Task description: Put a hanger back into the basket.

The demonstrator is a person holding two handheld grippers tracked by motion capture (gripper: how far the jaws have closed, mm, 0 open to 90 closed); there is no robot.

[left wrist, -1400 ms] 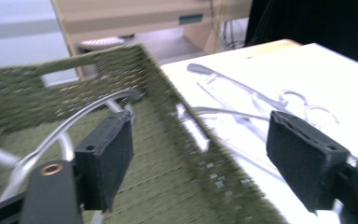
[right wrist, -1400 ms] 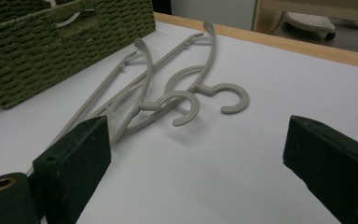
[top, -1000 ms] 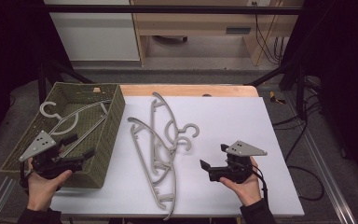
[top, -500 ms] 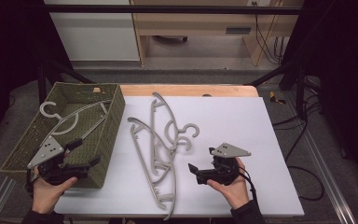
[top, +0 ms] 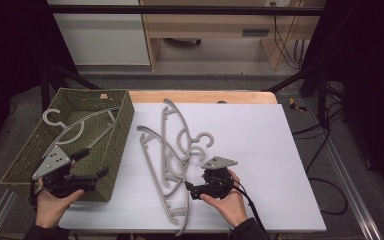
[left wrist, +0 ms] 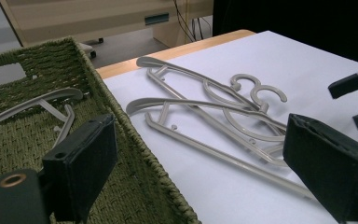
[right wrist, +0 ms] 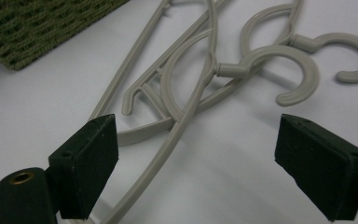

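Nearest the person, the left hand [top: 55, 202] holds the left gripper [top: 87, 176] over the near corner of the green woven basket [top: 112, 145]. In the left gripper view its jaws stand wide apart and hold nothing; one hangs above the basket's inside, the other above the white counter [top: 280, 160]. The right hand [top: 227, 202] holds the right gripper [top: 196, 189] low over the counter, just beside the tangle of grey plastic hangers [top: 172, 155]. Its jaws are also released, spread wide with nothing between the pads; in the right gripper view the hangers' arms and hooks [right wrist: 284, 70] lie just beyond them.

The hangers lie flat on the counter in an overlapping pile, just right of the basket. Inside the basket one more grey hanger [top: 75, 127] rests, with its hook [top: 55, 117] over the left rim. Beyond the counter's far wooden edge [top: 200, 96] stand a white cabinet [top: 100, 35] and wooden furniture [top: 215, 25] on the floor.
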